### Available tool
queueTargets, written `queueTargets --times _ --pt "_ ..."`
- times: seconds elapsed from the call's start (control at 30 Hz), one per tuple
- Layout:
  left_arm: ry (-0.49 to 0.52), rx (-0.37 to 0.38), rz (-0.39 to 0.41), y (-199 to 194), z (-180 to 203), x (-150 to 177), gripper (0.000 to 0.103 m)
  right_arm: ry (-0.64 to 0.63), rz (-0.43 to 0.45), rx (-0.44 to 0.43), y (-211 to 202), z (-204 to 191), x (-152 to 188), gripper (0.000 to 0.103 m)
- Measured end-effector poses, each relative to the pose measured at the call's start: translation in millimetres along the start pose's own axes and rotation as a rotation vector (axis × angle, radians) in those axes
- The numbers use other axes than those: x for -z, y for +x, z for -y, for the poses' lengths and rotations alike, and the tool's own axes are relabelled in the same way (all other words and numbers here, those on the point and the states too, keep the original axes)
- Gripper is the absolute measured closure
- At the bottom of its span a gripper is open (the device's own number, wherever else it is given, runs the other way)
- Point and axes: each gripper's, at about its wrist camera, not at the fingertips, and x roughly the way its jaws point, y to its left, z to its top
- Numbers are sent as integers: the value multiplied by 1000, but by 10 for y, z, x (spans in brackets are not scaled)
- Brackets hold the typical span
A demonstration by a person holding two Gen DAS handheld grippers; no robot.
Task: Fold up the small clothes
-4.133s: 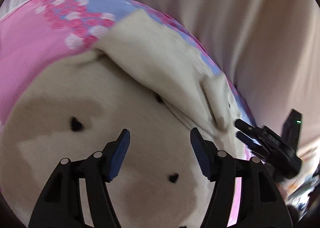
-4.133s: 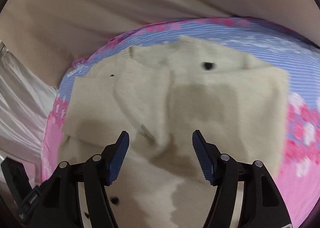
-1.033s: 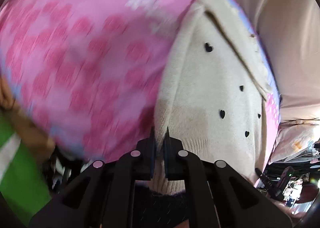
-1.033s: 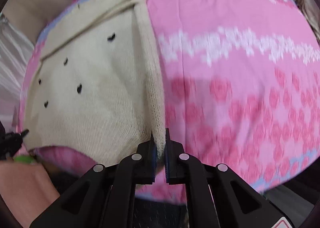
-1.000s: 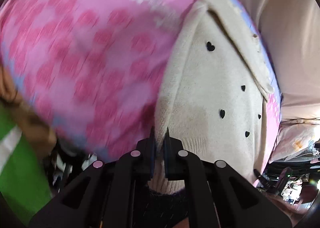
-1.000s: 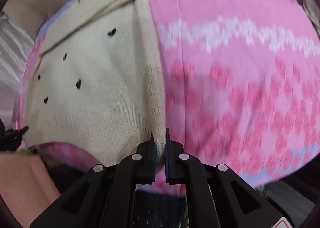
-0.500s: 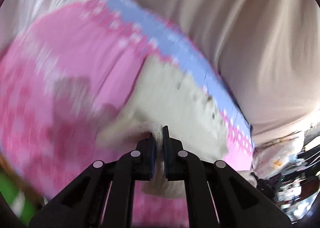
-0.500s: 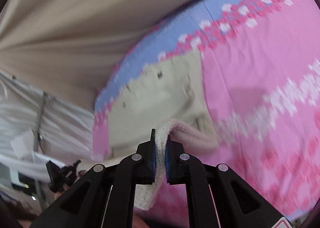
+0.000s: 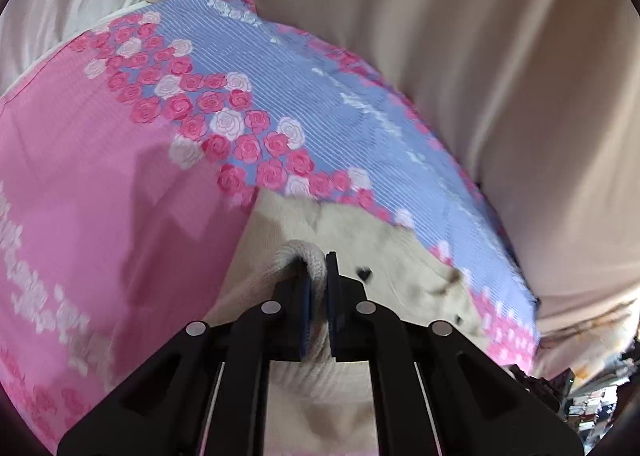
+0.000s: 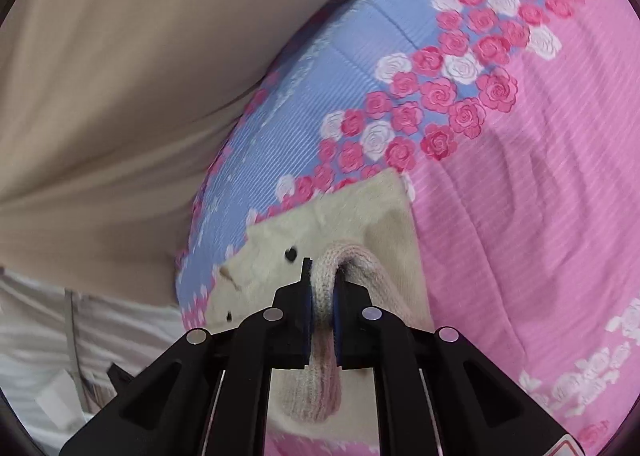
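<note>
A small cream knit cardigan (image 9: 372, 252) with black heart buttons lies on a pink and blue rose-print sheet (image 9: 120, 143). My left gripper (image 9: 318, 288) is shut on its ribbed hem, which is lifted and curls over the rest of the garment. In the right wrist view the same cardigan (image 10: 352, 215) shows, and my right gripper (image 10: 322, 292) is shut on the ribbed hem at the other corner, held above the cloth. The part under the raised hem is hidden.
The sheet (image 10: 520, 175) covers a bed. A beige curtain (image 9: 500, 55) hangs behind it, also in the right wrist view (image 10: 120, 75). White fabric (image 10: 40, 336) lies at the left, clutter (image 9: 592, 396) at the far lower right.
Both grippers, earlier open over the flat cardigan, have shut on its hem. In the last second they lifted the hem and carried it up toward the collar end.
</note>
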Motion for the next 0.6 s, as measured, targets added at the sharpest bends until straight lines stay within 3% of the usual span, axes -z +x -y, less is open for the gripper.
queueTargets --times 0.17,0.27,0.3,0.33,0.4,0.5,0.6 --pt "-50 -73 -31 553 -46 -155 92 -3 -16 74 273 -42 -148 87" --pt "-104 -23 1 487 -115 -151 87 -94 23 69 147 -223 -96 82" --pt "-90 -15 30 409 -111 -141 78 -130 35 64 99 -271 -60 74" --pt "-53 -25 74 308 -91 -125 72 -171 53 67 60 -310 -17 60" --pt "29 -76 133 152 -50 -86 49 -245 134 138 -70 -359 78 40" --pt "105 -97 109 162 -32 -31 44 -289 178 165 -115 -329 123 34" --pt "156 -102 57 289 -26 5 43 -358 99 234 61 -347 158 34"
